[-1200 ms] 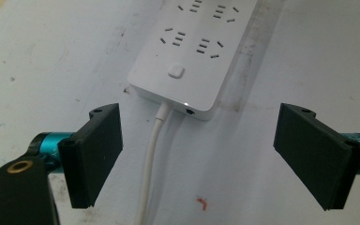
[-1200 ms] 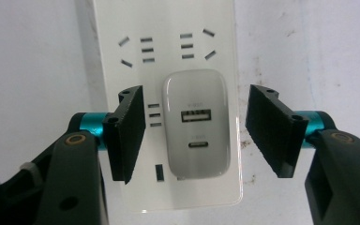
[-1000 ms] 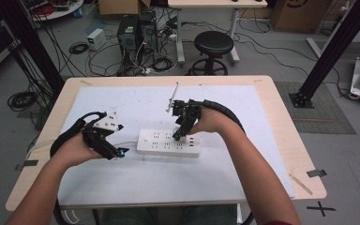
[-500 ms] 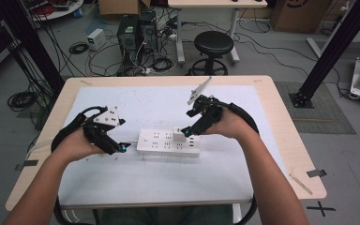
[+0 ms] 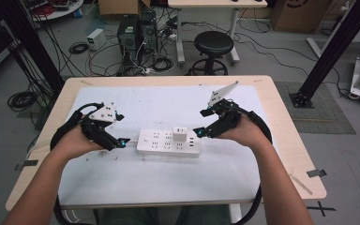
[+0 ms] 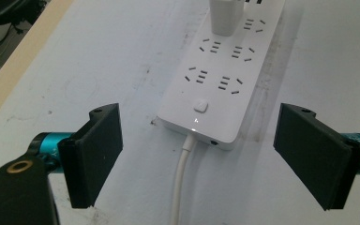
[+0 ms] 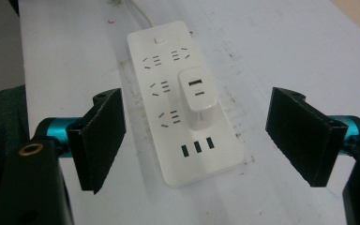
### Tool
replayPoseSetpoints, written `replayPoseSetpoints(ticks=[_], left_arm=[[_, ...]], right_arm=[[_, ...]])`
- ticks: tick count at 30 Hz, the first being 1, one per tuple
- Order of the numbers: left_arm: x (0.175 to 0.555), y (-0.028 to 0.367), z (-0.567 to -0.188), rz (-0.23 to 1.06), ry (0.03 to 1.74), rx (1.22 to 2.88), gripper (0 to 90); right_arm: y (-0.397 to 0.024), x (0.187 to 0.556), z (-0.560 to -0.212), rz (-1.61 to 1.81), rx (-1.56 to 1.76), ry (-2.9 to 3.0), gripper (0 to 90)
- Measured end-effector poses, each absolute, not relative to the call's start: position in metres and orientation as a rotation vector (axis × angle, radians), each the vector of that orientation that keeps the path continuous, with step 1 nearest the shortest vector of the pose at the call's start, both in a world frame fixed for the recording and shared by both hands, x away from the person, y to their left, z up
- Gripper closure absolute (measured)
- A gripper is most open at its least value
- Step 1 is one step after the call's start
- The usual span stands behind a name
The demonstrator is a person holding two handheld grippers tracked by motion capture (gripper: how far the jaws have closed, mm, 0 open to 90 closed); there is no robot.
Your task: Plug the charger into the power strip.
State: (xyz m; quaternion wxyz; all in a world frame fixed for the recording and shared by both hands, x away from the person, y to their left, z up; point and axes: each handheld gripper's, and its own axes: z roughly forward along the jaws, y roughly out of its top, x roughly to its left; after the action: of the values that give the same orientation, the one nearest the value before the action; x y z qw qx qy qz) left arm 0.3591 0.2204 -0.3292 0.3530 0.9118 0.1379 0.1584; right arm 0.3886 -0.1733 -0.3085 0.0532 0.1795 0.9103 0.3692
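Observation:
A white power strip point(image 5: 164, 143) lies on the white mat in the middle of the table, its cord point(image 6: 180, 187) leading off its left end. A white charger block point(image 5: 179, 133) stands plugged into it point(image 7: 196, 96). My left gripper point(image 5: 122, 140) is open at the strip's switch end point(image 6: 200, 112), with nothing between its jaws. My right gripper point(image 5: 198, 131) is open at the strip's right end point(image 7: 197, 96). Its jaws have just been opening and hold nothing. The charger sits ahead of them, apart from both pads.
The white mat point(image 5: 122, 183) covers most of the wooden table point(image 5: 290, 145). Behind the table are a black stool point(image 5: 211, 44), computer towers point(image 5: 133, 33) and loose floor cables. Black frame posts stand at both sides.
My right gripper has drawn back to the right from above the strip and spread its jaws. The charger stays plugged in the strip. The left gripper has kept still.

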Motion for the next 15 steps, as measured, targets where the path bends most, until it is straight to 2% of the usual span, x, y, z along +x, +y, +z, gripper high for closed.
replayPoseSetpoints(ticks=[15], left_arm=[[0.3598,0.2248,-0.3244,0.429,0.372,2.293,15.8]], right_arm=[[-0.1814,0.3917,-0.3135,1.11,0.584,2.756,20.7]])
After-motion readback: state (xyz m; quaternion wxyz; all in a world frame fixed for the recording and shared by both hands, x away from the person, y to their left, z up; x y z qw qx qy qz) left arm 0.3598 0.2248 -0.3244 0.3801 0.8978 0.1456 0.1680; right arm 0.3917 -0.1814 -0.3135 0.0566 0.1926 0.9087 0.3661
